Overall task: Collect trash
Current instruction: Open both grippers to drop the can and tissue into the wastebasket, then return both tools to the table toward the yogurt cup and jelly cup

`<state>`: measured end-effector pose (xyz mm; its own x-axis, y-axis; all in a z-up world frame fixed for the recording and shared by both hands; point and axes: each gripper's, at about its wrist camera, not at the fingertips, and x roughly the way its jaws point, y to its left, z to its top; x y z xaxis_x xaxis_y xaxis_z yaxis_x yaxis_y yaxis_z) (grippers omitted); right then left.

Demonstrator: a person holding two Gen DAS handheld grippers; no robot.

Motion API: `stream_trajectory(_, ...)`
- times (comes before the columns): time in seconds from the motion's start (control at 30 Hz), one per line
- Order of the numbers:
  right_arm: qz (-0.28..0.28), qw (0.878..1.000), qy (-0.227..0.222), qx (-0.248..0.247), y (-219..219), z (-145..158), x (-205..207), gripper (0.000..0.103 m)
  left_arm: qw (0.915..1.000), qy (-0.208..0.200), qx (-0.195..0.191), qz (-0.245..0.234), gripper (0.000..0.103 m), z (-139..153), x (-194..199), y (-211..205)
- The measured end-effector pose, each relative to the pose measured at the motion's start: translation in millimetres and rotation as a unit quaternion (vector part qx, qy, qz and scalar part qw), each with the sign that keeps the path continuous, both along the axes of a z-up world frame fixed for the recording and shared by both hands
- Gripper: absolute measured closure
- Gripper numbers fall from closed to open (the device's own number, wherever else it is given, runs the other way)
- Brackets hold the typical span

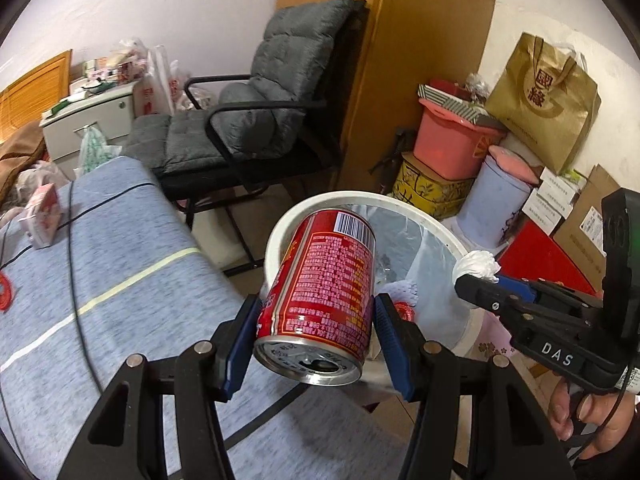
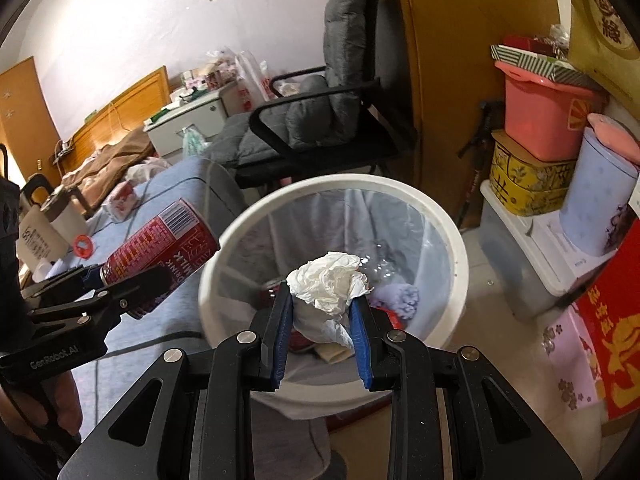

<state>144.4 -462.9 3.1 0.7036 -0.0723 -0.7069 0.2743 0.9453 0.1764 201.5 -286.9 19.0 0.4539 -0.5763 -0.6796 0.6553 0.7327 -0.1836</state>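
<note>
My left gripper is shut on a red drink can, held tilted at the near left rim of the white trash bin. The can also shows in the right wrist view, left of the bin. My right gripper is shut on a crumpled white tissue and holds it over the bin's opening. In the left wrist view the right gripper holds the tissue above the bin's right rim. The bin has a clear liner and some trash inside.
A table with a blue-grey cloth lies left of the bin, with a small pink packet and a cable. A black chair with grey cushion stands behind. Boxes, a pink tub and a paper bag stack at right.
</note>
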Motion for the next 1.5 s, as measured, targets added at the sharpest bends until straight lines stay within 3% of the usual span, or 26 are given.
stream_trajectory(0.3, -0.007, 1.0, 0.022, 0.003, -16, -18, 14, 0.072, 0.9997, 0.017, 0.005, -0.02, 0.044, -13, 16, -27)
stream_trajectory(0.43, -0.012, 1.0, 0.022, -0.003, -18, -20, 15, 0.057, 0.9997, 0.012, 0.003, -0.023, 0.044, -12, 17, -30)
stream_trajectory(0.53, -0.016, 1.0, 0.013, -0.007, -17, -16, 13, 0.056, 0.9998, 0.008, -0.001, -0.019, 0.044, -8, 18, -26)
stream_trajectory(0.9, -0.005, 0.999, -0.019, -0.036, 16, 17, -7, 0.056, 0.9997, -0.002, -0.023, 0.012, 0.044, 17, 4, 17)
stream_trajectory(1.5, 0.074, 0.995, -0.054, -0.042, 103, 50, -32, 0.056, 0.9961, -0.019, -0.036, 0.078, 0.044, 37, -34, 109)
